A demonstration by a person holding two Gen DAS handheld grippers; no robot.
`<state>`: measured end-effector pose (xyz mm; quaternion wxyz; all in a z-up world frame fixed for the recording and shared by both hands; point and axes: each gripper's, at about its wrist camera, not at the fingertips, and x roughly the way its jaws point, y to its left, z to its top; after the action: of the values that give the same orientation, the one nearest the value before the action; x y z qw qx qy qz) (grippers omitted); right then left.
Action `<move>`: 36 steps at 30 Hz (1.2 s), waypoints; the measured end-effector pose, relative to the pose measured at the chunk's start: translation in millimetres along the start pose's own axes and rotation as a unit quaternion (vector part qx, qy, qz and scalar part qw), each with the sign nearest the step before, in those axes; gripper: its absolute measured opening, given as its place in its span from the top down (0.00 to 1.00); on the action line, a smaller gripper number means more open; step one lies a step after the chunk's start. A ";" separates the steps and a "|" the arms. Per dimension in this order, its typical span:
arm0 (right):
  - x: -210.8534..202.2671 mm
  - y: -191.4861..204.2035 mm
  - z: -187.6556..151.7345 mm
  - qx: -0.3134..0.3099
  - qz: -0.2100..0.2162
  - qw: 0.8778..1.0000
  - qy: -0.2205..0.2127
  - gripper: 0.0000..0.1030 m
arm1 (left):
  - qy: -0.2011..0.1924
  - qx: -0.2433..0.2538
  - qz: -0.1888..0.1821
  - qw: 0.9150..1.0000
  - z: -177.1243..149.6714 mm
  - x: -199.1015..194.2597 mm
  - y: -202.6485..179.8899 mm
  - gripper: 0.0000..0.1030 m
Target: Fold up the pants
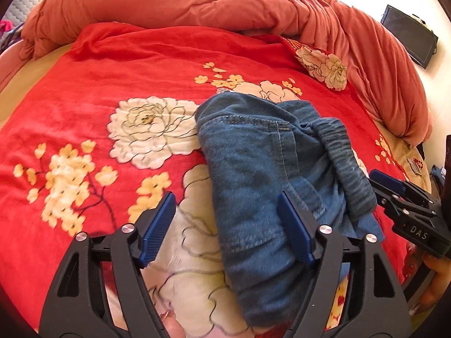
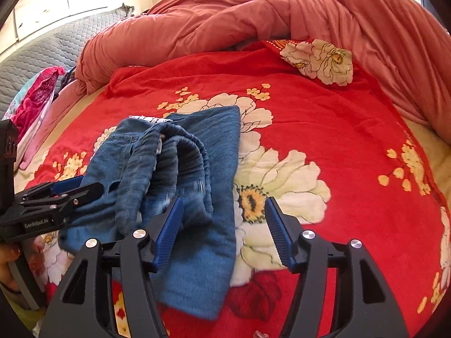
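Both the left gripper and right gripper hang with jaws apart over the folded jeans on the floral blanket, whose elastic waistband, bunched loosely toward ten o'clock in the right view, could slump and undo the fold.

Bare red floral blanket lies open right of the folded pants and to their left. A bunched pink duvet walls the far side, curving down the right edge

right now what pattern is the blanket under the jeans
Red blanket with large cream peonies and small yellow blossoms, clearest in the right wrist view; the jeans are plain blue denim.
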<state>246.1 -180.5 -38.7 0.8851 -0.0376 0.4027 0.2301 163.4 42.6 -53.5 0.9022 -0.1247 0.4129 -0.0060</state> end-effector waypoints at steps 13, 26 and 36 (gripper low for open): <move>-69.5 9.5 -37.0 -0.003 0.000 0.998 -0.060 0.07 | -0.019 0.008 -0.007 1.000 -35.7 -63.8 1.2 0.10; -110.3 18.0 -87.4 -0.002 -0.010 0.998 -0.066 0.05 | -0.005 0.003 -0.012 1.000 -101.4 -86.5 -12.5 0.09; -114.1 17.9 -100.7 0.012 -0.010 0.998 -0.062 0.05 | 0.005 0.010 0.002 1.000 -109.4 -86.4 -13.7 0.09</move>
<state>103.2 -233.0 -21.0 0.9110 -0.0169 0.3494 0.2185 26.0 15.1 -54.9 0.9014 -0.1147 0.4174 -0.0086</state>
